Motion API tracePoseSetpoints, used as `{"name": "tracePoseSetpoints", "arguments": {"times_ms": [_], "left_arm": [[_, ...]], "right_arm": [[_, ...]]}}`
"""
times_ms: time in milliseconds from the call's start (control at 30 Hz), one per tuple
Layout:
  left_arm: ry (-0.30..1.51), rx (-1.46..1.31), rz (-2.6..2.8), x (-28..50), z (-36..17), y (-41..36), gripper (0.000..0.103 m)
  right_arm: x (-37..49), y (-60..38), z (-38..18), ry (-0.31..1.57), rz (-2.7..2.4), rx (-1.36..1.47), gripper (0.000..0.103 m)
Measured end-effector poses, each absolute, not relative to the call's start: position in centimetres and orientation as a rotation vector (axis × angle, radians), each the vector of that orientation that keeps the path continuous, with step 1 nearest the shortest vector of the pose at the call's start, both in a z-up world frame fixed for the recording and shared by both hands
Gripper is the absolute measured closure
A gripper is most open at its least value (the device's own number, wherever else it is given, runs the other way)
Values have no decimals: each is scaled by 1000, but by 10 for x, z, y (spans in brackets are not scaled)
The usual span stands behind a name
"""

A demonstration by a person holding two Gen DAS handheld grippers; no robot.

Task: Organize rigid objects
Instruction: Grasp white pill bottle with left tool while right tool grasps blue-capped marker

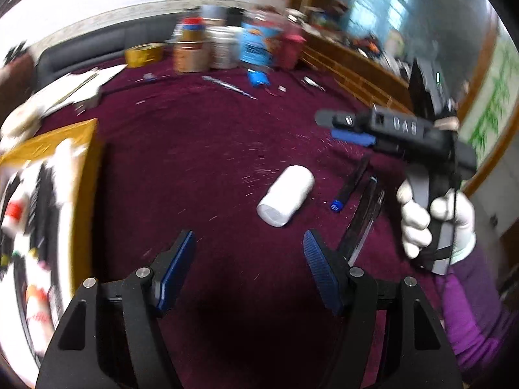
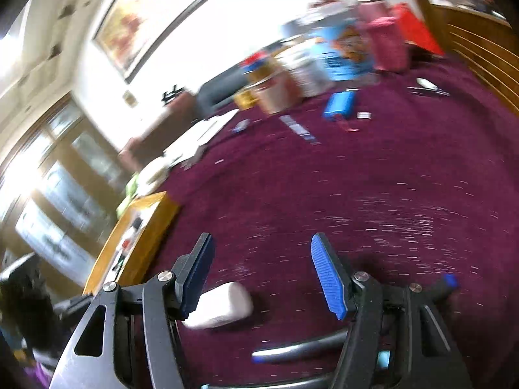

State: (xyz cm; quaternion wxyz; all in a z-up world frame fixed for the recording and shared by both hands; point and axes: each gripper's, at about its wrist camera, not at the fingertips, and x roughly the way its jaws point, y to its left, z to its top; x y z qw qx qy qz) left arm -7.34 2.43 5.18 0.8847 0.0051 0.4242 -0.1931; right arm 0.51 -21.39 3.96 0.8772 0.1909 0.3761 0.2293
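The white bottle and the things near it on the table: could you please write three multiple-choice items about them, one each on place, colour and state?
1. Where does the white bottle lie?
A. In the yellow box
B. On the cloth, ahead of the left gripper
C. Between the right gripper's jaws

2. What colour is the tablecloth?
A. Green
B. Grey
C. Dark red-purple

3. How is the bottle standing?
A. Upright
B. On its side
C. Lifted off the table

Answers: 1 B, it rests on bare cloth beyond the open, empty jaws. 2 C, the cloth is maroon in both views. 3 B, its round end faces sideways.
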Motion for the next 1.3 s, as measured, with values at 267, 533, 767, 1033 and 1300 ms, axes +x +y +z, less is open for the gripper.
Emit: {"name": "tracePoseSetpoints", "arguments": {"times_ms": [267,533,767,1033,1300], "left_arm": [[901,177,-434,-35,37,-37,36],[917,209,-452,-19,16,-51,73],[895,11,-473,-37,39,-7,72],[803,-213,-479,-76,76,66,72],[746,-343,-443,-97,79,129,72]], "right_arm": [[5,-244,46,703,333,447,46],[11,-267,44,712,259,551,46],[16,-268,38,737,213,529,46],[2,-284,30,774,209,662,46],[-13,-257,40,964,87,424,46]]}}
